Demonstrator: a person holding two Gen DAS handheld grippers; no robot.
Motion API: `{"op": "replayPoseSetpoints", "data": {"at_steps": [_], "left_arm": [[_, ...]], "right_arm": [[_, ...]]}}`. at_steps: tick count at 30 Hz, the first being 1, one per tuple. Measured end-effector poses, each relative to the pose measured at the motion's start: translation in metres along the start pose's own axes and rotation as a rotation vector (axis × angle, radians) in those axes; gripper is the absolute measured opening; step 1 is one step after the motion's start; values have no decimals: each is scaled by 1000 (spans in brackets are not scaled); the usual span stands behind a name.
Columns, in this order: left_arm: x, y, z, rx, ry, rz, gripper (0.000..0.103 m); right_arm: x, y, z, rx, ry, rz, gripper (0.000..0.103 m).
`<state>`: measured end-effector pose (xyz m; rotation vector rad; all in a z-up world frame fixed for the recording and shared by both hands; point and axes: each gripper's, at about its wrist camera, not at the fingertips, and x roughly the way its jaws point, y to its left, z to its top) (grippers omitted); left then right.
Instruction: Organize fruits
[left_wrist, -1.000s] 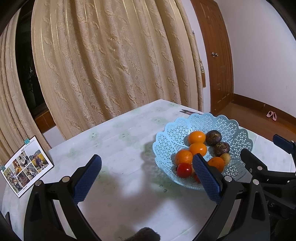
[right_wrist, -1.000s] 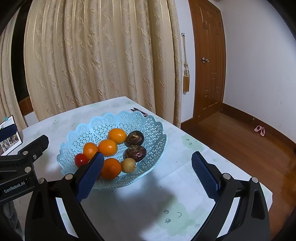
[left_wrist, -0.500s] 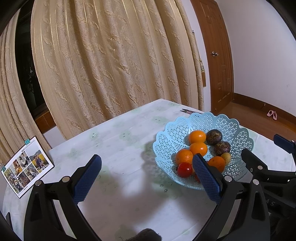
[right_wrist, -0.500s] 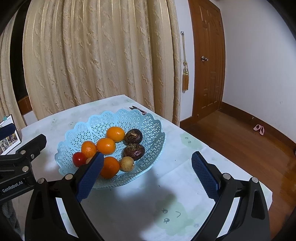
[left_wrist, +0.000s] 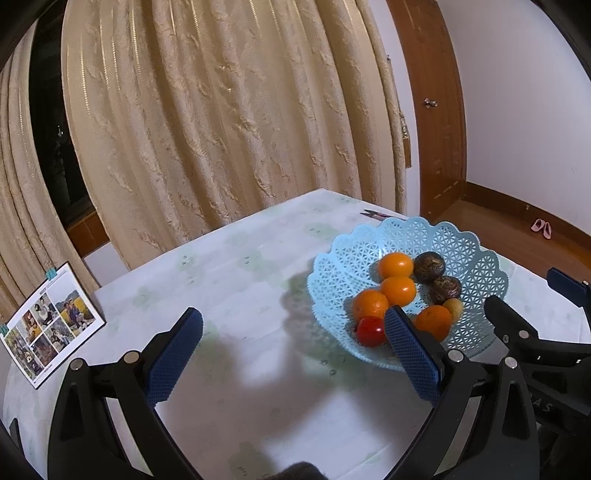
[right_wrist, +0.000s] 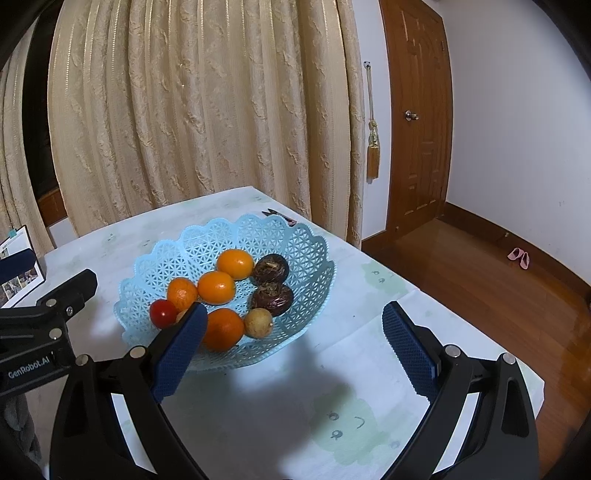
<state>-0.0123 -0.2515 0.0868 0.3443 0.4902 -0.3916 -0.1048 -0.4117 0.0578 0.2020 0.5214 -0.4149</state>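
Note:
A light blue lattice fruit basket (left_wrist: 476, 258) (right_wrist: 303, 251) stands on the white table. It holds several oranges (left_wrist: 397, 265) (right_wrist: 216, 287), two dark brown fruits (left_wrist: 428, 262) (right_wrist: 271, 268), a small tan fruit (right_wrist: 258, 323) and a red tomato (left_wrist: 370, 331) (right_wrist: 162, 312). My left gripper (left_wrist: 291, 349) is open and empty, above the table left of the basket. My right gripper (right_wrist: 291, 345) is open and empty, above the table in front of the basket's near right side. Each gripper's fingers show in the other's view.
A photo card (left_wrist: 48, 321) stands at the table's left edge. A small dark object (right_wrist: 279, 216) lies behind the basket. Beige curtains (left_wrist: 221, 110) hang behind the table. A wooden door (right_wrist: 417, 129), wooden floor and pink slippers (right_wrist: 519, 256) are to the right.
Both grippers have drifted slightly; the basket has slid a little in each view. Both stay open and empty. The fruits have not moved.

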Motion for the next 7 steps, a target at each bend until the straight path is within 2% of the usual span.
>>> {"op": "replayPoseSetpoints", "data": {"at_steps": [7], "left_arm": [[8,41,-23,-63,107,26,98]], "right_arm": [[-5,27,-9,-13,51,97,97]]}}
